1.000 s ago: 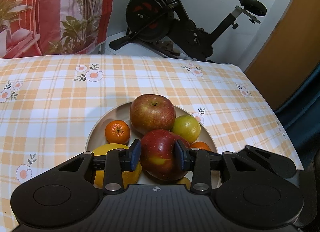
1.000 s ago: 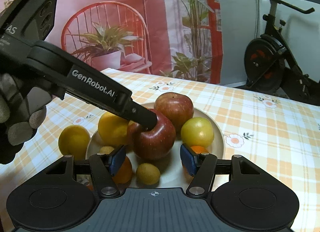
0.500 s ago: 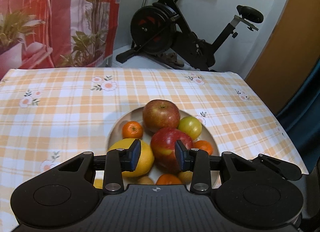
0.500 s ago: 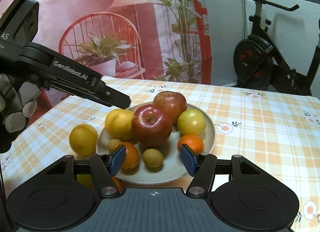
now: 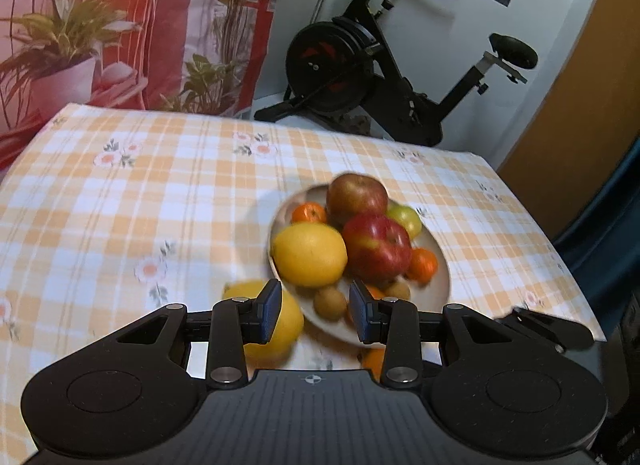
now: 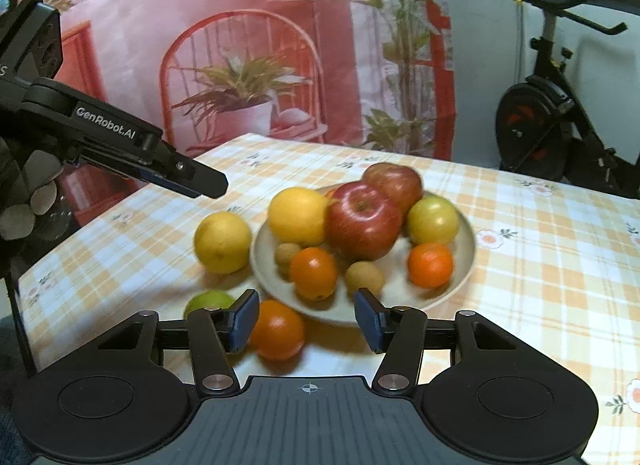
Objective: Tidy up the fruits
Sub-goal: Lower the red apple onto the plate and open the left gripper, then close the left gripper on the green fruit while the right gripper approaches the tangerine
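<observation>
Both claws hang released, empty: left gripper (image 5: pixel 314 315); right gripper (image 6: pixel 306 321), just narrowed; ahead, stacked red apple (image 6: pixel 364 219) could roll off plate (image 6: pixel 464 261) if nudged.

Apples (image 6: pixel 364 221) on plate (image 6: pixel 464 261), table (image 6: pixel 560 265) beneath
</observation>
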